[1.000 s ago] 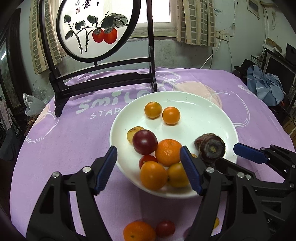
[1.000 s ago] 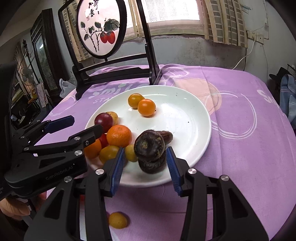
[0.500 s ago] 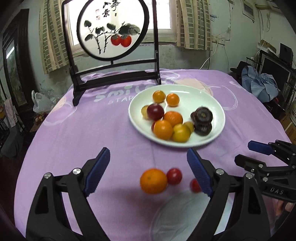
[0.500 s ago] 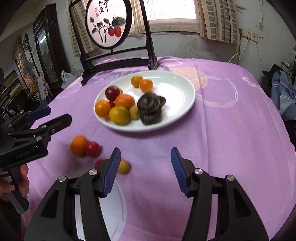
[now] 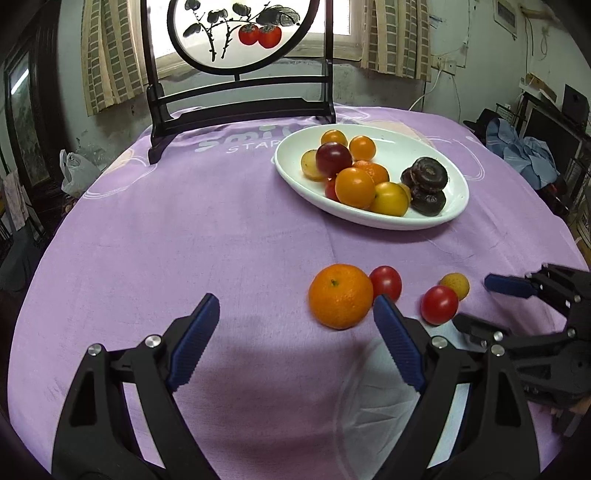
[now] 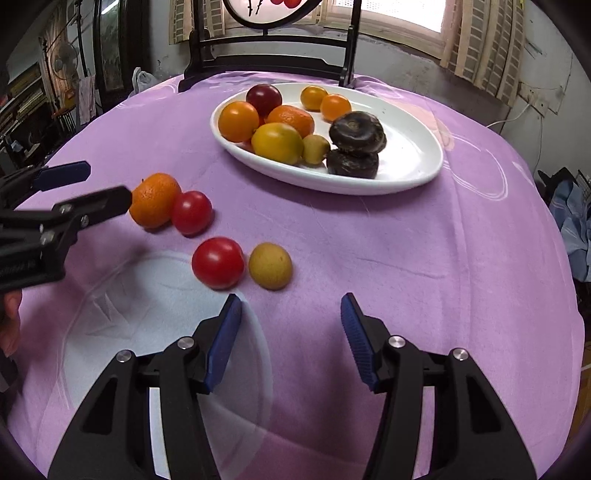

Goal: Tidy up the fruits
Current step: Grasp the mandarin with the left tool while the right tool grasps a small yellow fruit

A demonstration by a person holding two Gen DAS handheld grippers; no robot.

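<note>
White plate [image 6: 413, 173] holds orange, yellow and dark red fruits plus two stacked dark brown ones [image 6: 356, 146]. On the purple cloth [image 6: 406, 258] nearby: a mandarin [image 5: 340, 301], two red tomatoes, one yellow fruit. Left gripper [image 5: 295, 332] and right gripper [image 6: 291, 332] both gape, empty.

Bare cloth [image 6: 406, 258] lies open right of 4 loose fruits [image 6: 218, 262] — far side blocked by the plate [image 6: 417, 162].

A red fruit [image 5: 331, 189] on the plate [image 5: 436, 218] hides behind orange ones, the painted screen [image 5: 240, 33] is cut off above, and the right-side clutter [image 5: 532, 155] blurs.
</note>
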